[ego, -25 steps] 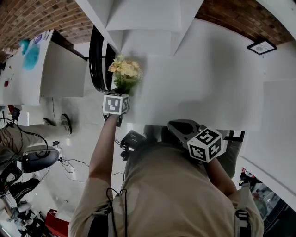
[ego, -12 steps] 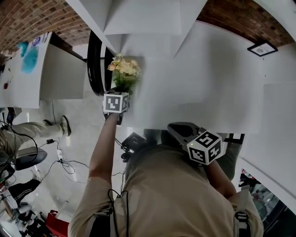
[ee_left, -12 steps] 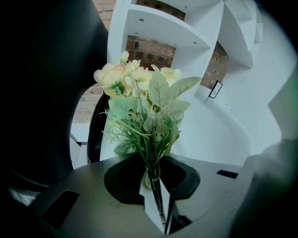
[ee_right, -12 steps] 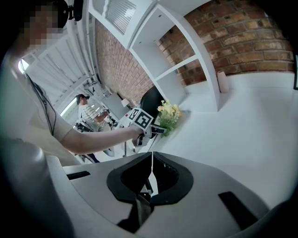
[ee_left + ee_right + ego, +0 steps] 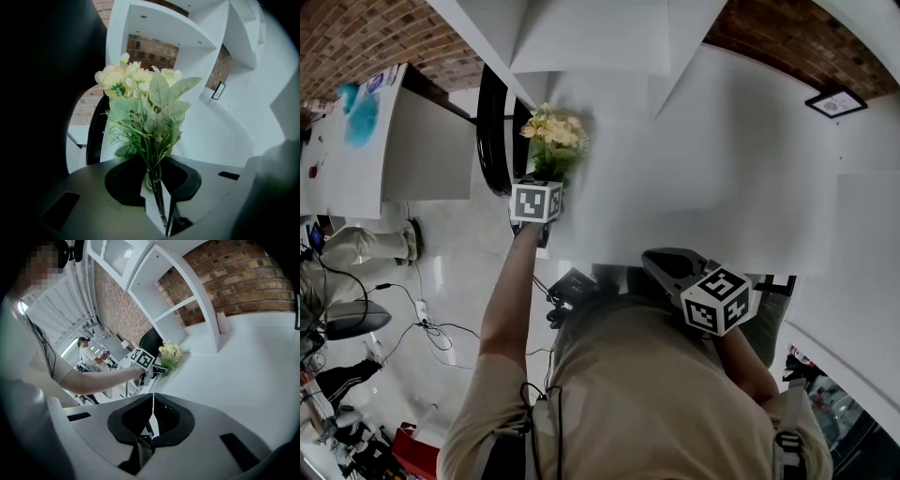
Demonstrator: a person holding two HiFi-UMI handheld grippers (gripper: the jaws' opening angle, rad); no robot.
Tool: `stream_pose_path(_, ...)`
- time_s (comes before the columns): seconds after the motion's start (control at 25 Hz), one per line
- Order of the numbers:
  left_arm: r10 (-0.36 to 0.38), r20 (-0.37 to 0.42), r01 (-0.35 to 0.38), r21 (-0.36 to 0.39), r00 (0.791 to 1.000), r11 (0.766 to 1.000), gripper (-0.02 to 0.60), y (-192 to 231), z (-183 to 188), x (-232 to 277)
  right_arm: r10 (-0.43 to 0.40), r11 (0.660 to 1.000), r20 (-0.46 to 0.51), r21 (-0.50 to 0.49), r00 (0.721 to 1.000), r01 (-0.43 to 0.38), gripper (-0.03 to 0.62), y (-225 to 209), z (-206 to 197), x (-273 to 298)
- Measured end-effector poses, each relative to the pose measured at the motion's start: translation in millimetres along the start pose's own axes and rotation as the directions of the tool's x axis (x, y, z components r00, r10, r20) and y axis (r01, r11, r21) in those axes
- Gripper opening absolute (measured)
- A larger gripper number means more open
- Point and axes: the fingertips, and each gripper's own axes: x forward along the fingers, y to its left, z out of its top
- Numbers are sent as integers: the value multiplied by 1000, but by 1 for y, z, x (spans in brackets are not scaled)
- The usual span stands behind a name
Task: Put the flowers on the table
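A bunch of pale yellow flowers with green leaves stands upright in my left gripper, over the left edge of the white table. In the left gripper view the jaws are shut on the thin green stems, and the blooms rise above them. My right gripper hangs close to the person's body at the table's near edge. Its jaws are shut with nothing between them. From the right gripper view the left gripper and the flowers show over the table's far left part.
A white shelf unit stands at the back of the table. A black curved chair back is just left of the flowers. A framed picture lies at the far right. A white desk and floor cables are at left.
My left gripper has carried the flowers slightly farther away along the table's left edge. The right gripper has stayed put. A person's legs at the far left have moved leftward.
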Motion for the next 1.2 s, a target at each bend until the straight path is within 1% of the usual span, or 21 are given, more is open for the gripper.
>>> stream_pose_path(0.36, 20, -2, -20, 11, 1000, 1000, 54, 7, 7, 3, 5, 1000, 11, 3, 1000, -5, 23, -2, 2, 0)
stream_pose_path(0.52, 26, -3, -26, 13, 1000, 1000, 54, 8, 10, 5, -7, 1000, 12, -4, 1000, 7, 23, -5, 3, -2)
stream_pose_path(1.0, 22, 14, -22, -33, 1000, 999, 54, 5, 22, 15, -17, 1000, 9, -14, 1000, 17, 23, -11, 1, -8)
stream_pose_path(1.2, 26, 31, -23, -91, 999, 996, 54, 5, 25, 15, -13, 1000, 4, -9, 1000, 13, 23, -14, 0, -9)
